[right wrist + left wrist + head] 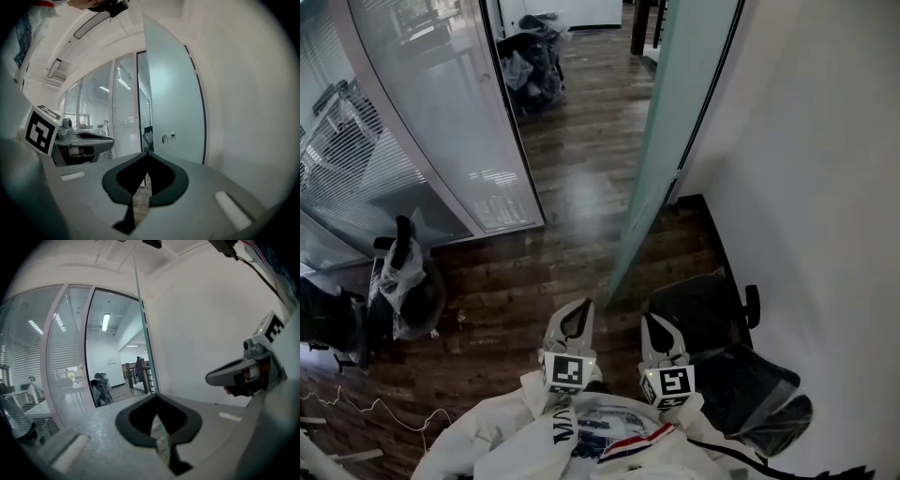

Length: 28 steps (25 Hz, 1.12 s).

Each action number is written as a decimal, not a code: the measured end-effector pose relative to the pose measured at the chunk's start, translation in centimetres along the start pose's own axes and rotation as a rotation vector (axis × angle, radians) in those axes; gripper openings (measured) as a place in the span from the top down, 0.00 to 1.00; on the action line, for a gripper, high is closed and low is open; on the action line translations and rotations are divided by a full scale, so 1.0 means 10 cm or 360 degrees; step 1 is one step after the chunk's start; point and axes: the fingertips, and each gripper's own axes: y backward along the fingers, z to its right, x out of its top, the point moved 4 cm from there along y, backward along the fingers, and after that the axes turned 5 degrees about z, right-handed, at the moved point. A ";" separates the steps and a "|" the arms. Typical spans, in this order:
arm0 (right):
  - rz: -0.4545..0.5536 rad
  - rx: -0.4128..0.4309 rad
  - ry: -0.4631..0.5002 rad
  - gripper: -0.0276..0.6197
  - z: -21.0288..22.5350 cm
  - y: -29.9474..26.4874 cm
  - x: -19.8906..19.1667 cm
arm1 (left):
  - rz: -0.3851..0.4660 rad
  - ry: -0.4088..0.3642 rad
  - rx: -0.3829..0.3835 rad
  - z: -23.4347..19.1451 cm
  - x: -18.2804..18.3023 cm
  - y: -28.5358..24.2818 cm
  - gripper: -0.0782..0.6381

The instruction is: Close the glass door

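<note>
two clenched claws just short of the open glass door

both grippers sit side by side low in the head view. the left gripper point(579, 307) has its jaws pressed together at the tips with nothing between them, and the right gripper point(651, 319) is closed the same way and also holds nothing. neither touches anything.

a black office chair point(712, 314) wrapped in clear plastic stands at the right against the white wall point(811, 187), just beside the door's near lower corner. a second chair point(405, 281), also wrapped, stands at the left in front of the curved glass partition point(441, 122) with blinds behind it. beyond the doorway a dark bundle point(532, 61) lies on the wooden floor point(572, 187).

the frosted glass door point(675, 131) stands upright, its long axis vertical. it is swung open from the wall side, and its free edge points toward the grippers. the left gripper view catches it nearly edge-on as a thin line. the right gripper view faces its broad pane, with lock holes point(165, 138) near the free edge.
</note>
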 end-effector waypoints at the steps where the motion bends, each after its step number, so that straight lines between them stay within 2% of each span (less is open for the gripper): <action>1: -0.0004 -0.0010 0.0002 0.95 0.01 -0.02 0.01 | -0.0001 0.0007 -0.0004 -0.02 0.00 -0.03 0.89; 6: -0.0039 -0.0041 0.0010 0.95 0.07 -0.10 0.01 | 0.0011 0.0039 -0.0019 -0.09 -0.03 -0.14 0.89; 12: -0.0078 -0.0011 0.0004 0.95 0.25 -0.30 -0.03 | -0.0034 0.0061 0.0003 -0.09 -0.07 -0.34 0.89; 20: -0.0029 0.0145 0.0021 0.95 0.55 -0.91 0.13 | -0.0054 0.0001 0.0183 -0.37 0.04 -0.72 0.89; 28: 0.0004 0.0297 0.0016 0.95 0.78 -1.33 0.25 | -0.0064 -0.0013 0.0334 -0.45 0.14 -1.01 0.89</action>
